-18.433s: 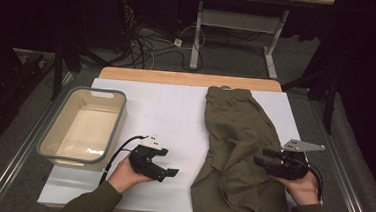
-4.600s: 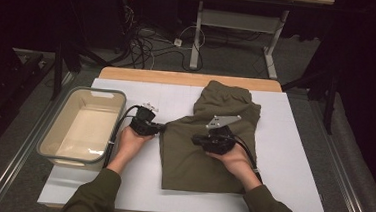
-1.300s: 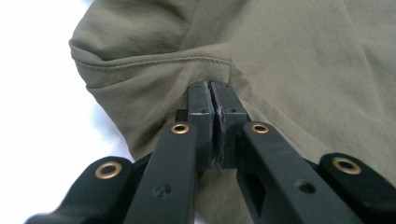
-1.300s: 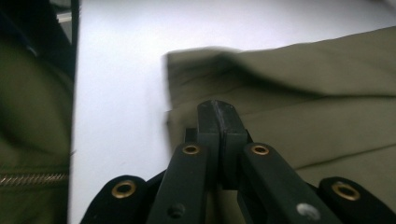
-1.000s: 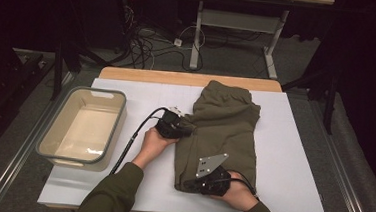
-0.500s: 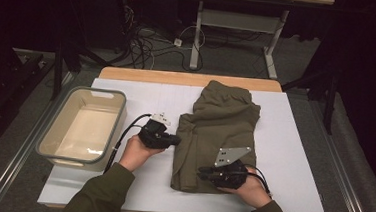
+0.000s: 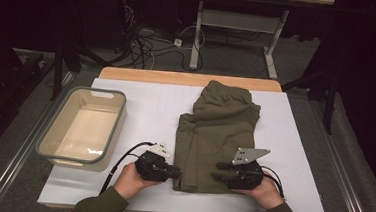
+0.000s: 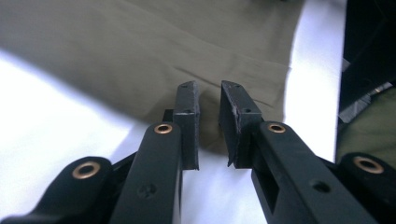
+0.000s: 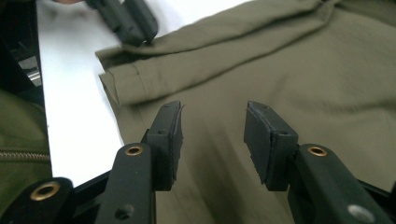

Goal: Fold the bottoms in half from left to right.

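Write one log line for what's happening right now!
garment: folded, flat on table | left gripper: at its near-left corner, jaws just opening, empty | right gripper: over near edge, jaws just opening, empty

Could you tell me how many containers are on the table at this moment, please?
1: a beige plastic tub stands on the table's left side, left of the folded olive garment. Nothing in view could hide another.
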`<state>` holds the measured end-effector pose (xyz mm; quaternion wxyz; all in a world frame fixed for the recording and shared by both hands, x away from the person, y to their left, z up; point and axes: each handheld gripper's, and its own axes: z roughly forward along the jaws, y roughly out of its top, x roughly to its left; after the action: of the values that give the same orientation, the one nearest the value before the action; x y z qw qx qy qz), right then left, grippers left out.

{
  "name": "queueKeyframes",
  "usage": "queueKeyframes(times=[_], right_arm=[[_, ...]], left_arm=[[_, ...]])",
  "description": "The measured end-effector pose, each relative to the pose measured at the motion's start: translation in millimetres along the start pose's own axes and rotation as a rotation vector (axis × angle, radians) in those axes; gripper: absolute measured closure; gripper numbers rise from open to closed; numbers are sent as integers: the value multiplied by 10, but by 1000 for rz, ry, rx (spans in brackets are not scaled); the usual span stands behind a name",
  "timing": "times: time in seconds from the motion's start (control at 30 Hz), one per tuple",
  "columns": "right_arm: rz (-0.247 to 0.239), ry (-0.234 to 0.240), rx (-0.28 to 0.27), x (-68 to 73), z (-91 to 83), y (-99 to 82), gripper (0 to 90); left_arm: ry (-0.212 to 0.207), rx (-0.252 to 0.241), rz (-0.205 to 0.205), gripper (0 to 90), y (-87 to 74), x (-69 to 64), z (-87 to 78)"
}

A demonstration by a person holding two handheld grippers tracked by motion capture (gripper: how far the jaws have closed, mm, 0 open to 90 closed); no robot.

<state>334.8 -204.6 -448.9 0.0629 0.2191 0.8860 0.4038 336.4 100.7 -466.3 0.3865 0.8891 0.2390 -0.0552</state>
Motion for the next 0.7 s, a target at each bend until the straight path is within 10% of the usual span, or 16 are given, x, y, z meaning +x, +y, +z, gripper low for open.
queueKeyframes(times=[0.27,0.5,0.7], right_arm=[[22,-9,15,-16,-57,-113,562],[24,-11,15,-11,-84,-145,555],[26,-14,11,-28,-97,-155,536]], left_arm=[[-31,25,65,521,-27,-152,102],[29,90,206,398,-25,-284,190],[113,132,299,461,-15,-364,217]])
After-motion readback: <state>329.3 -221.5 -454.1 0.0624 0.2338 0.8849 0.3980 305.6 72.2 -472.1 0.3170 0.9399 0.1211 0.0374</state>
